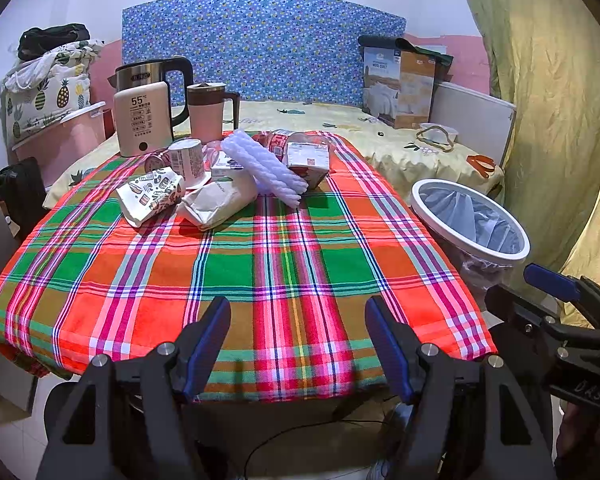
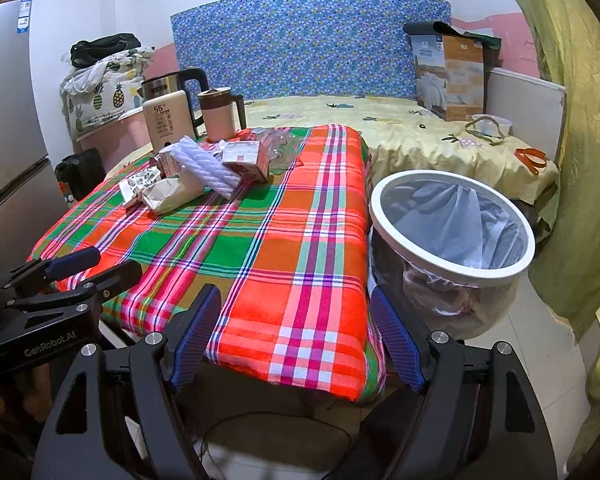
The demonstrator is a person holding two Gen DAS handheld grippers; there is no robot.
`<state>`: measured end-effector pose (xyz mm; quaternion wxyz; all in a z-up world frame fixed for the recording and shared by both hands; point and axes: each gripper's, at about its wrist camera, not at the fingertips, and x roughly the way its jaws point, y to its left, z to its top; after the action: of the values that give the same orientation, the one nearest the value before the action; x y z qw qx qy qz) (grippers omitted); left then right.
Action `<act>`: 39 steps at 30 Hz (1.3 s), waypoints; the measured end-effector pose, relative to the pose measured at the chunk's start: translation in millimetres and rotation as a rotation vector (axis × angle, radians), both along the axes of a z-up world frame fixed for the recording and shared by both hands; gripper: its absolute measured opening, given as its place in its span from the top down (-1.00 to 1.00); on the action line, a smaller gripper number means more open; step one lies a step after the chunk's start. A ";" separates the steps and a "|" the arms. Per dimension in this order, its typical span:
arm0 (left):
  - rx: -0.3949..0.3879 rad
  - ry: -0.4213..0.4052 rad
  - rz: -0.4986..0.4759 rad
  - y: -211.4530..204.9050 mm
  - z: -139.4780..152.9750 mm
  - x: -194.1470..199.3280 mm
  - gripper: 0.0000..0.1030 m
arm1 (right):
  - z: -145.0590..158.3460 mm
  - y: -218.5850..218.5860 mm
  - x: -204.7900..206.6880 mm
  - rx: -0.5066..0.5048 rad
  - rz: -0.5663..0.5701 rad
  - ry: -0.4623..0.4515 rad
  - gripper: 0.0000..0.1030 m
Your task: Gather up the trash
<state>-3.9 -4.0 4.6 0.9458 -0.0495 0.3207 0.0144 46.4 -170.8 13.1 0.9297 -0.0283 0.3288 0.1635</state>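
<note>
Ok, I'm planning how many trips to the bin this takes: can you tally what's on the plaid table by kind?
Crumpled paper bags: 2 (printed bag, plain bag)
Cartons or small boxes: 2 (red carton, small box)
White foam sleeve: 1
Labelled cup: 1
Kettle: 1
Pink jug: 1
Total: 8, and some pieces are hidden behind these.

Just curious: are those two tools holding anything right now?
Nothing is held. The left tool and right tool are both open and empty.
</note>
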 end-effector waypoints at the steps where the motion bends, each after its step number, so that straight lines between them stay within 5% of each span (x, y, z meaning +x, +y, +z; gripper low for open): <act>1: 0.000 -0.001 -0.001 0.0 0.5 -0.4 -0.39 | 0.3 0.1 0.0 -0.001 0.000 -0.001 -0.52; 39: 0.002 -0.003 0.000 -1.7 0.7 -0.9 -0.39 | -1.3 1.0 -0.9 0.000 -0.003 -0.004 -0.52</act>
<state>-4.8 -5.7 5.3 0.9463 -0.0488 0.3193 0.0146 45.5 -169.8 11.7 0.9306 -0.0284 0.3270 0.1622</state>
